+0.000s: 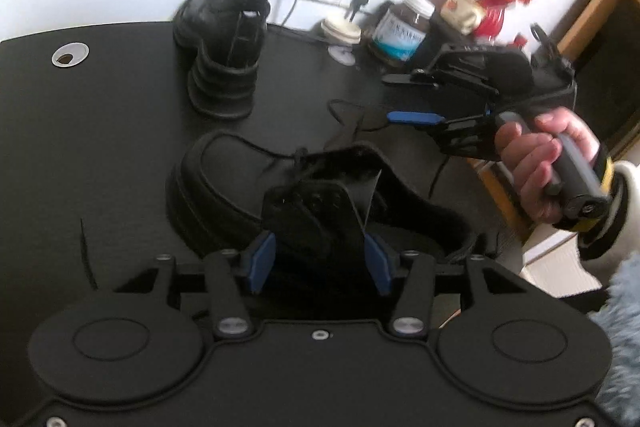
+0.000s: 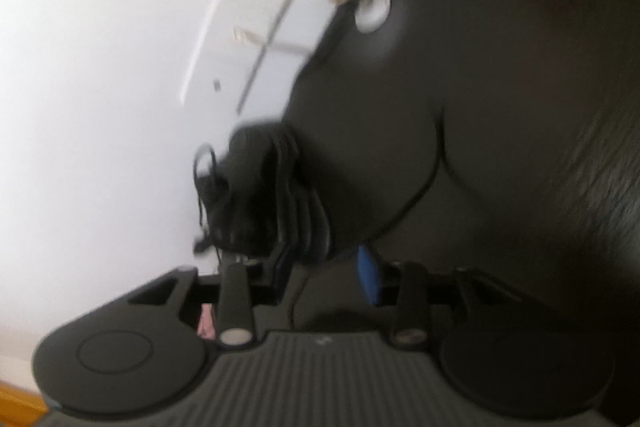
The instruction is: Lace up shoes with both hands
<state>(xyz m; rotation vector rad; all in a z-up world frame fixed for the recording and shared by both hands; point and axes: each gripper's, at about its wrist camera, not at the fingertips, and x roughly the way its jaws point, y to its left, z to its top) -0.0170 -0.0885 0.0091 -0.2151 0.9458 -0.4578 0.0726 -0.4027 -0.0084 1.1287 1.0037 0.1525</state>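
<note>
Both grippers stand open, holding nothing: the left gripper [image 1: 320, 263] straddles the near shoe's [image 1: 320, 187] tongue on the table [image 1: 100, 147]; the right gripper [image 1: 396, 99] hovers beyond. The loose lace [image 1: 344, 111] may slip away unnoticed, black against black.

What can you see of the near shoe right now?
The near shoe is black, leather-like, with a thick ridged sole, lying on the black table with its toe toward the left of the left wrist view. Its tongue stands up between the open left claw's blue pads, apparently untouched. Loose black lace trails toward the right claw.
</note>
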